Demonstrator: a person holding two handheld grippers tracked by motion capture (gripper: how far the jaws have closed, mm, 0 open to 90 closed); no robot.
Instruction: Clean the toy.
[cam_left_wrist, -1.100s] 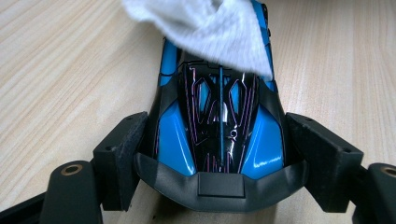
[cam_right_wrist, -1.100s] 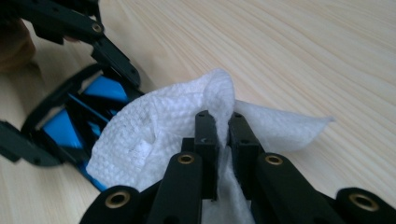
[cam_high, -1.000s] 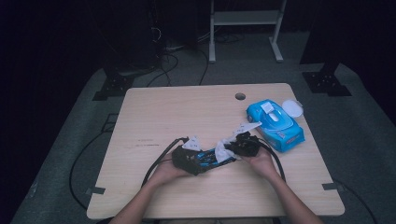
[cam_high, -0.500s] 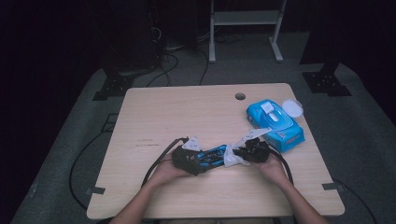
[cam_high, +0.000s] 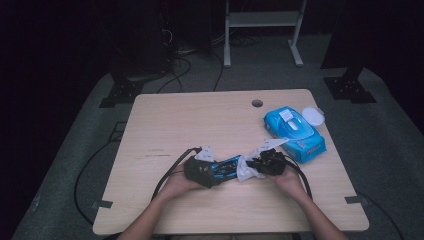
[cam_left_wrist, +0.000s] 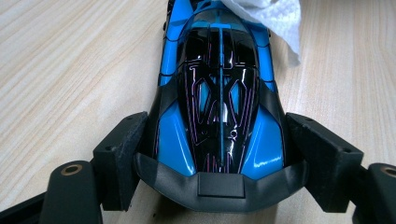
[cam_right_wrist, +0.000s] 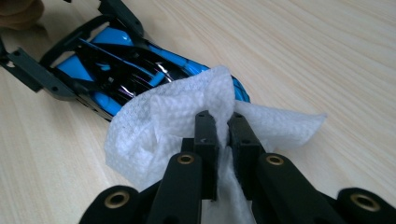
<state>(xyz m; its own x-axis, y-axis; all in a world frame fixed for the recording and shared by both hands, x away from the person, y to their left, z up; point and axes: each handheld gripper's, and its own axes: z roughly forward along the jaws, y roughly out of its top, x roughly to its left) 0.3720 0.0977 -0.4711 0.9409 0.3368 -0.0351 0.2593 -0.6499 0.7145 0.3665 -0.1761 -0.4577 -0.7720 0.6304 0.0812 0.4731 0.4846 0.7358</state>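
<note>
A blue and black toy car (cam_left_wrist: 218, 98) lies on the wooden table (cam_high: 200, 120) near its front edge. My left gripper (cam_left_wrist: 219, 158) is shut on the car's rear, one jaw against each side. The car (cam_high: 225, 167) points to the right in the high view, toward my right gripper (cam_high: 257, 165). That right gripper (cam_right_wrist: 223, 126) is shut on a white wipe (cam_right_wrist: 159, 126), which drapes over the car's front end (cam_right_wrist: 135, 70). In the left gripper view the wipe (cam_left_wrist: 275, 18) covers the car's nose at the top.
A blue pack of wipes (cam_high: 295, 132) lies at the table's right, with a white round lid (cam_high: 314, 116) just behind it. A cable hole (cam_high: 257, 103) sits near the far edge. Cables trail from both grippers off the table's front.
My right gripper has moved left and toward me from the wipes pack, bringing the wipe onto the car's front. The left gripper and car have stayed put.
</note>
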